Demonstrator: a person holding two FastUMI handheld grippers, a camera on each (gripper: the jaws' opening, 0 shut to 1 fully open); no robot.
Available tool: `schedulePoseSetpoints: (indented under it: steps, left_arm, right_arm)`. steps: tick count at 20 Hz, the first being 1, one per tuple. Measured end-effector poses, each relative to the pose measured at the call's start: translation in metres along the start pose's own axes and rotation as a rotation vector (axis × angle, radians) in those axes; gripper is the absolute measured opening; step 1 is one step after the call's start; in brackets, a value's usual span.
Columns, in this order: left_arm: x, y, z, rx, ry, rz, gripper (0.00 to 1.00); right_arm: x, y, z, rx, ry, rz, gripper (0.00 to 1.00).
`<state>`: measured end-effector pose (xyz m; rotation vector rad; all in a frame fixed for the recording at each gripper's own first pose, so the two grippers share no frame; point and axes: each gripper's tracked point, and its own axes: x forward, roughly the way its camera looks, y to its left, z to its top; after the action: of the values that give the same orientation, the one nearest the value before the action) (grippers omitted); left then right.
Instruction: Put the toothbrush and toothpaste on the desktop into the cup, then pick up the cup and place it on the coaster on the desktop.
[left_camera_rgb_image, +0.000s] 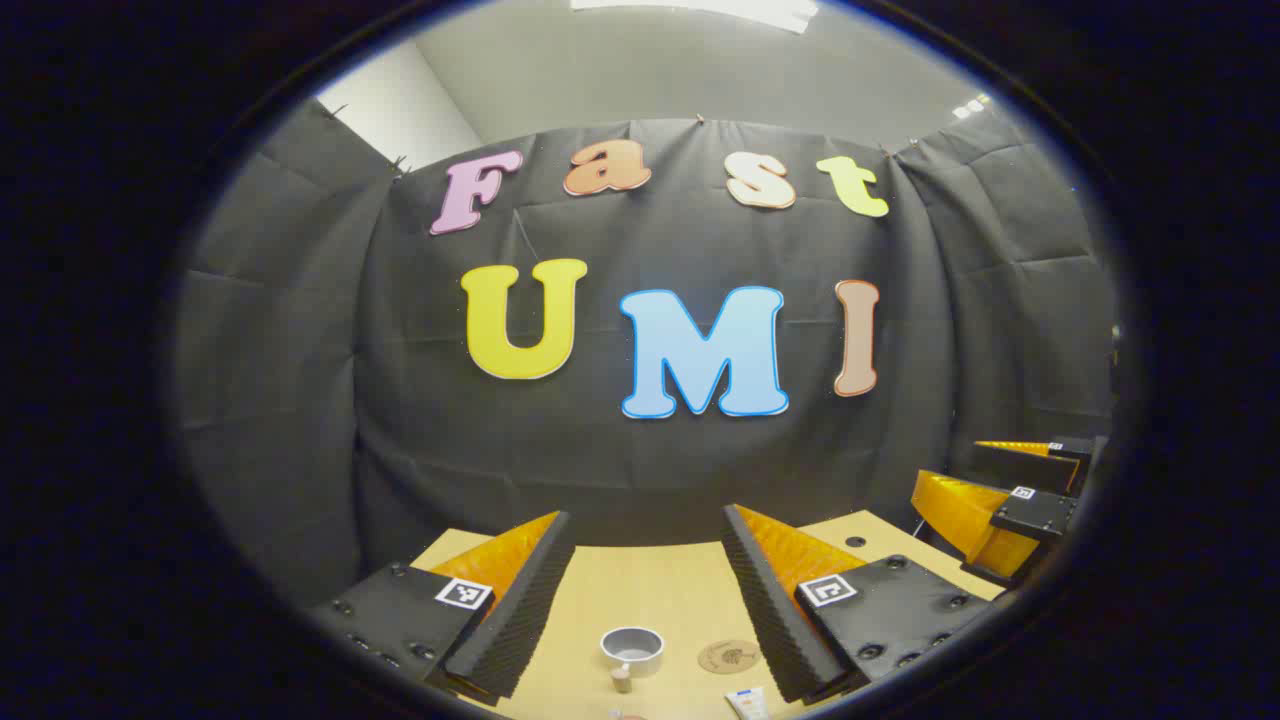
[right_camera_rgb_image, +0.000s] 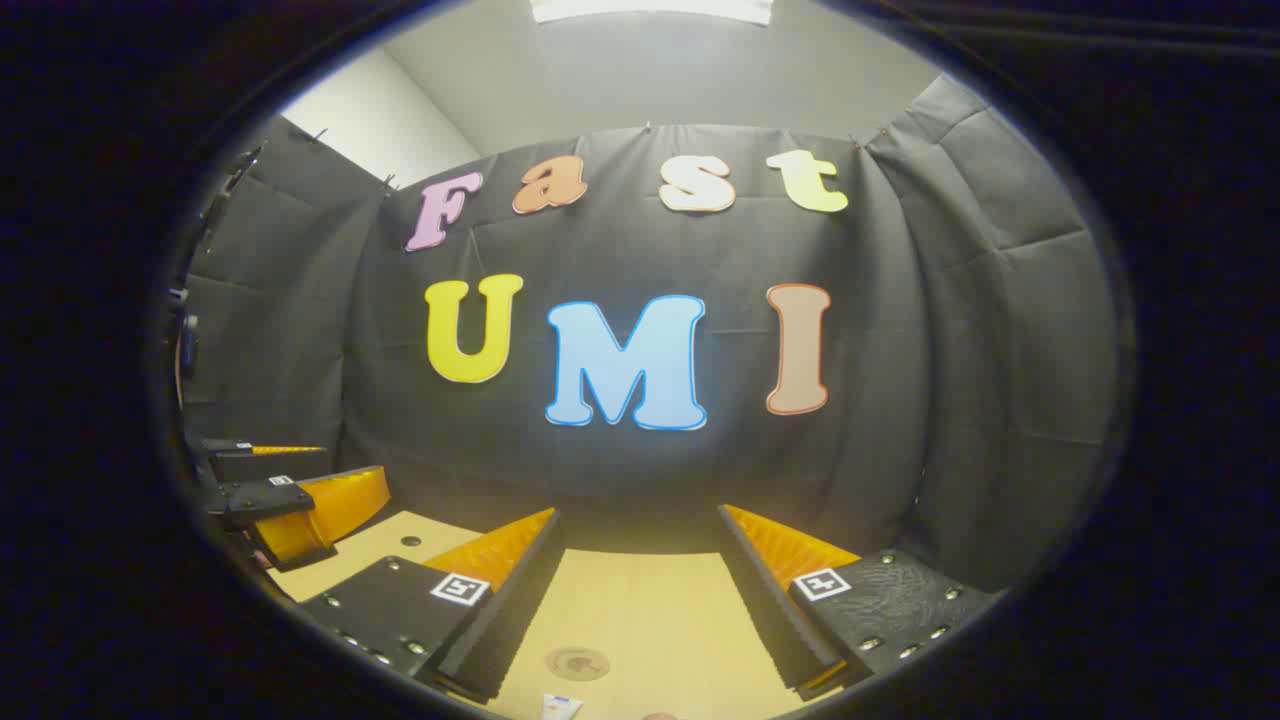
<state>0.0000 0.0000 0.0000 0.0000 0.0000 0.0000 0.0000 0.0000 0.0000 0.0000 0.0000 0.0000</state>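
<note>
Both grippers are hovering above the desktop (left_camera_rgb_image: 650, 590), fingers spread wide and holding nothing. In the left gripper view, the left gripper (left_camera_rgb_image: 648, 535) is looking down past its own fingers at the cup (left_camera_rgb_image: 632, 650), which is standing upright and open-mouthed, below and between the two fingers, slightly toward the left one. A small brownish item (left_camera_rgb_image: 622, 678), possibly the toothbrush end, is sitting just nearer than the cup; too small to tell its long axis. The coaster (left_camera_rgb_image: 728, 656) is lying flat just beside the right finger's inner edge. The toothpaste (left_camera_rgb_image: 748, 703) is showing as a cut-off end at the lower rim, nearer than the coaster. The right gripper (left_camera_rgb_image: 1000, 500) is sitting off beyond the right finger, over the desk's far corner. In the right gripper view, the coaster (right_camera_rgb_image: 577, 663) and toothpaste (right_camera_rgb_image: 562, 706) are lying between that gripper's fingers, toward the left one. Judgement: nothing is in the cup yet; the right gripper seems better lined up on the toothpaste, with open desktop around it.
</note>
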Motion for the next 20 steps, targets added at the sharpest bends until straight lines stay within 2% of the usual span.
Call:
schedulePoseSetpoints:
  steps: [11, 12, 14, 20]
  left_arm:
    - [-0.012, 0.019, -0.006, -0.024, 0.016, 0.029, 0.99]
    - [-0.011, 0.021, -0.007, -0.027, 0.017, 0.033, 0.95]
    - [-0.009, 0.022, -0.009, -0.032, 0.02, 0.037, 0.99]
    - [-0.004, 0.021, -0.015, -0.039, 0.035, 0.04, 0.99]
  right_arm:
    - [-0.003, 0.021, -0.002, 0.016, 0.028, 0.019, 0.95]
    - [-0.002, 0.022, -0.002, 0.019, 0.033, 0.022, 0.95]
    - [-0.001, 0.023, -0.003, 0.023, 0.036, 0.026, 0.95]
    - [0.003, 0.023, -0.009, 0.031, 0.055, 0.027, 0.95]
